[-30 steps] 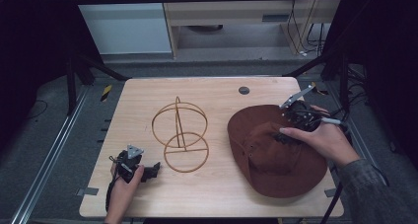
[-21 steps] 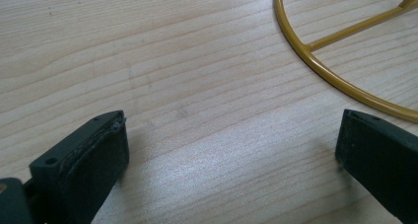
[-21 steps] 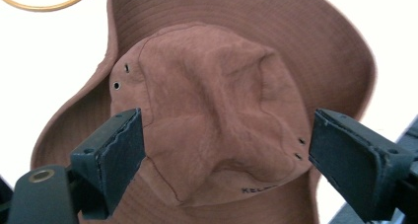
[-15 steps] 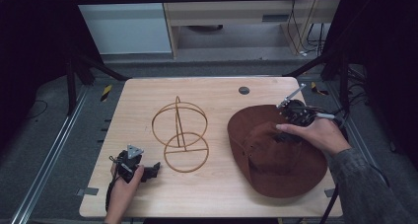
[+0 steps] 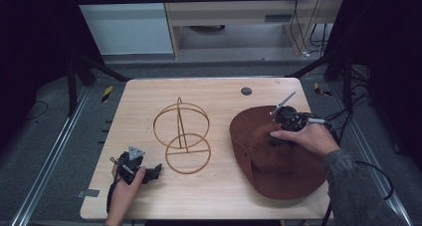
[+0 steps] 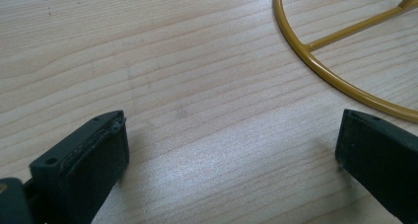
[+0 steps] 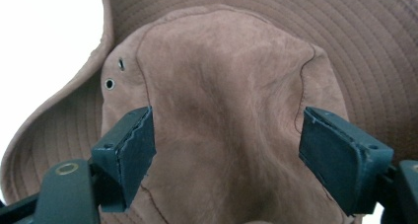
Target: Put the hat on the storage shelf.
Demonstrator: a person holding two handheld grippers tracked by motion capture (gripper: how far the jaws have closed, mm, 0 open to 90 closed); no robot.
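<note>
Hat (image 7: 222,110) eyelets (image 7: 115,74) seen in right gripper (image 7: 224,150) view; both grippers wide open, empty.

On my light wooden table (image 5: 214,196) I count one wide-brimmed brown suede hat (image 5: 283,171) and one gold wire stand made of rings (image 5: 181,136). The hat has two small metal eyelets (image 7: 115,74) in its side. I hold two grippers, one per hand: my left gripper (image 5: 149,172) and my right gripper (image 5: 284,117), each with two black jaws.
</note>
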